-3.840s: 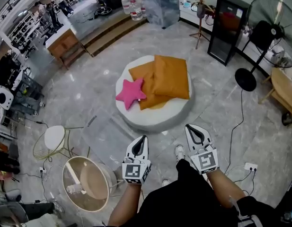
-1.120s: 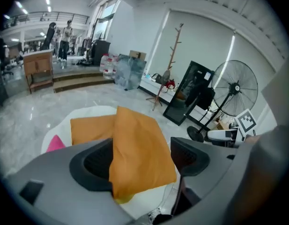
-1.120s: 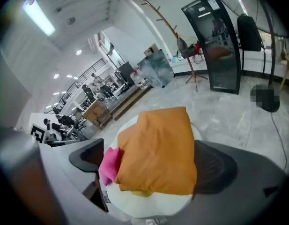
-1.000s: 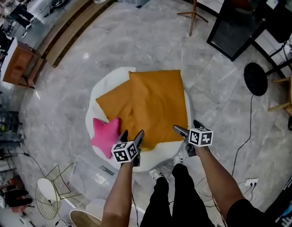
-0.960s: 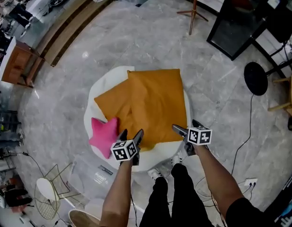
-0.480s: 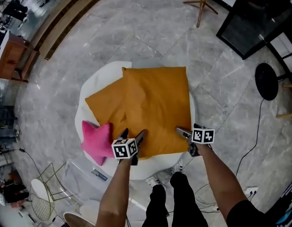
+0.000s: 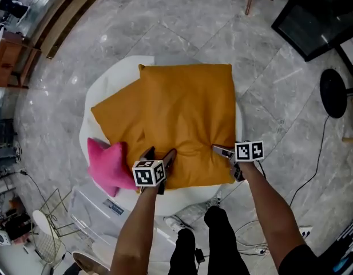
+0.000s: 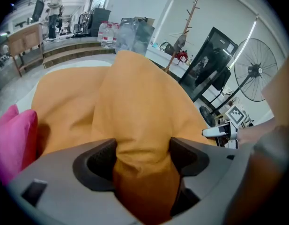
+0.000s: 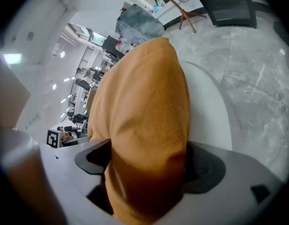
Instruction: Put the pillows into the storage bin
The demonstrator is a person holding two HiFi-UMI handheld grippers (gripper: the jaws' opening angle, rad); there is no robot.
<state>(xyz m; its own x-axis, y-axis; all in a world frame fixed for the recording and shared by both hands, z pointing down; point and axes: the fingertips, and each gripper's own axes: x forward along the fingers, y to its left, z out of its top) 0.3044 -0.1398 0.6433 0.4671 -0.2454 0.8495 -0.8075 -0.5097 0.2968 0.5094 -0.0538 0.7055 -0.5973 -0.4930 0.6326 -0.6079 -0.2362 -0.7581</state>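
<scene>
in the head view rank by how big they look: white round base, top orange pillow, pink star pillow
1. white round base, though mostly covered
2. top orange pillow
3. pink star pillow

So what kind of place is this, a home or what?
Probably an open workspace or lab, not a home: polished stone floor, pedestal fan, coat stand, and people standing by a desk far back.

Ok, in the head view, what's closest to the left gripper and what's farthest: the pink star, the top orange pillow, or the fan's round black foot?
1. The top orange pillow: its near edge is pinched in the left gripper.
2. The pink star: just to the gripper's left.
3. The fan foot: far off to the right.
</scene>
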